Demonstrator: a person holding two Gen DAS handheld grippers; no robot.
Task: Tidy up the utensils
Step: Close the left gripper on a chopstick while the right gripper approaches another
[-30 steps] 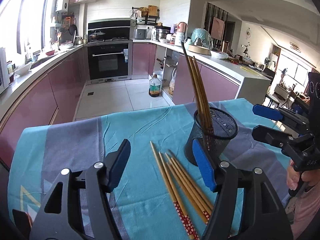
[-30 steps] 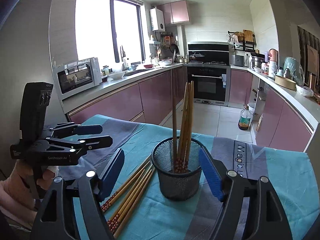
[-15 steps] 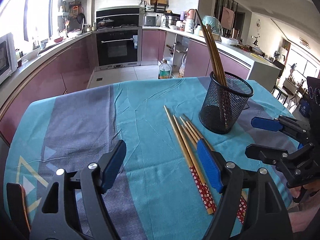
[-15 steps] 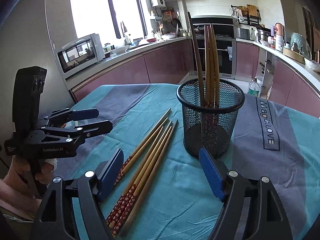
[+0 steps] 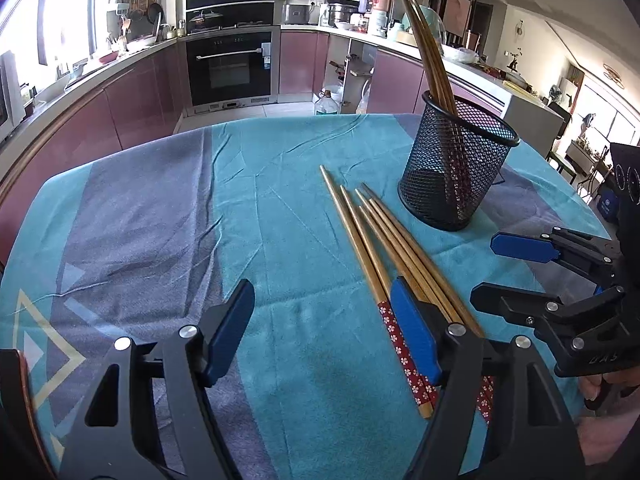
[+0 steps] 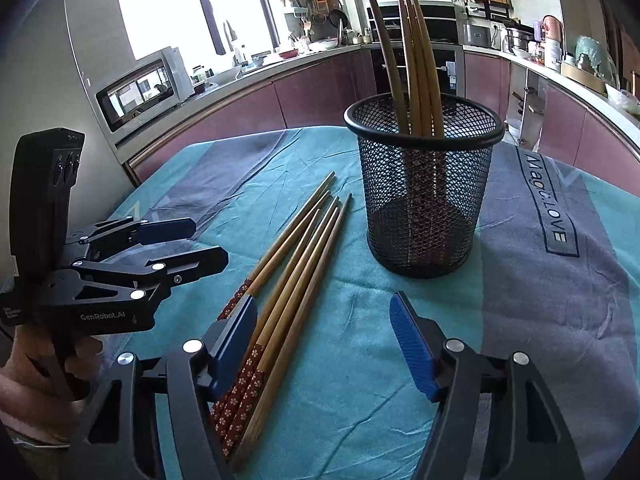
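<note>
Your two hand-held grippers pulled back from mesh holder [image 5: 456, 168]. Left hand-held gripper [image 5: 320, 328] and right hand-held gripper [image 6: 324, 344] both released, empty. Loose chopsticks [image 6: 296, 276] just beside holder on tabletop [image 5: 160, 216].

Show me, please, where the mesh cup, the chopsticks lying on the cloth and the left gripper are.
mesh cup [image 6: 424, 216]: right wrist view, front wall.
chopsticks lying on the cloth [image 6: 296, 256]: right wrist view, mid shafts.
left gripper [image 6: 200, 246]: right wrist view, between fingertips.
</note>
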